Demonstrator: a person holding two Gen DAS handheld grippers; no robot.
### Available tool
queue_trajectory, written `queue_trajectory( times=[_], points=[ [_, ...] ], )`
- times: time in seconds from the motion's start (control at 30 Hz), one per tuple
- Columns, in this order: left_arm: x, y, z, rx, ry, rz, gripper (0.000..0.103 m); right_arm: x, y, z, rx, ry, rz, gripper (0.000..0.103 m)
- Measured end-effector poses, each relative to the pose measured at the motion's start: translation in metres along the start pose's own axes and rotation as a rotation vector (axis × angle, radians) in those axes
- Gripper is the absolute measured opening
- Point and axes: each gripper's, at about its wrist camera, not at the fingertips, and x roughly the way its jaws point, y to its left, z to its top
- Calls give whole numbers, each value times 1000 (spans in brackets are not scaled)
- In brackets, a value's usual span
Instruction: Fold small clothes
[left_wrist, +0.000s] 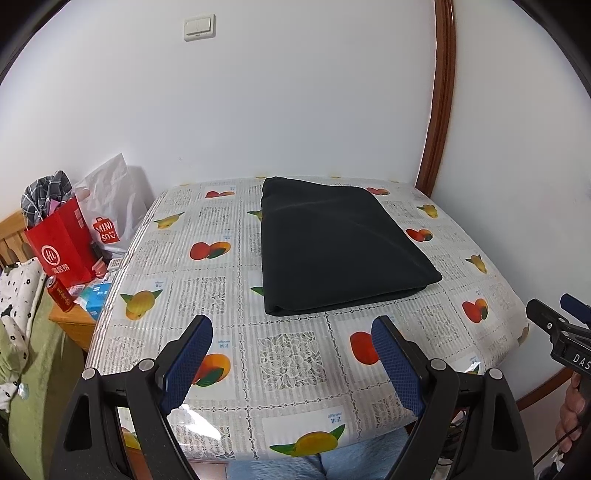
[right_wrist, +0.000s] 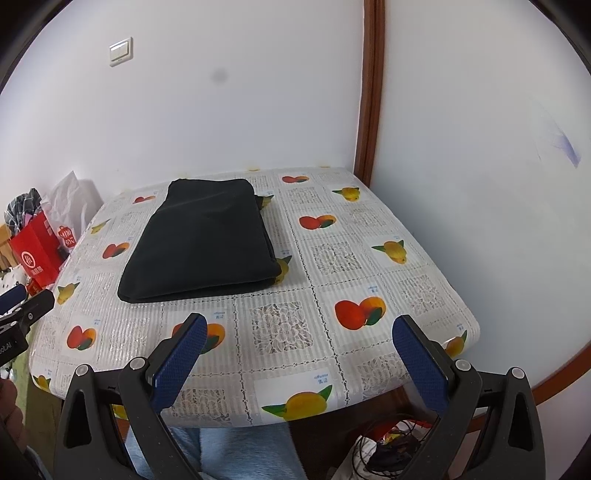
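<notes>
We hold both grippers back at the near edge of the bench (left_wrist: 236, 424), fingers spread wide and empty on the left gripper (left_wrist: 291, 363) and on the right gripper (right_wrist: 297, 363) alike. The dark, near-black garment folded into a flat rectangle (left_wrist: 332, 243) lies toward the far side of the bench, well apart from either set of fingers.

The risk we see is the covering: a glossy plastic tablecloth printed with fruit and lace squares (right_wrist: 343, 295). It looks slick, so a pinch at the garment's near edge could push the whole stack away instead of lifting a layer. The fabric looks soft, matte and several layers thick (the near edge shows stacked plies), and our fingers might catch only the top ply, or too many, and skew the fold. The blue pads (right_wrist: 181, 360) are ribbed, which should help grip.
</notes>
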Motion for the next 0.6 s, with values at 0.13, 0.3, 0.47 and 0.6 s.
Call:
queue_trajectory(
  times=[0.13,0.3,0.47,0.6],
  points=[
    [1,-2,-1,-1,8,1,87,0,-2,1,3,4,-2,99],
    [2,-4,0,-4,12,1,87,1,-1,1,-3,9,-3,99],
    [4,-3,4,-2,17,-1,87,2,-2,4,2,10,-1,99],
    [8,-3,7,-7,15,2,88,5,-3,5,3,6,-1,99]
  ],
)
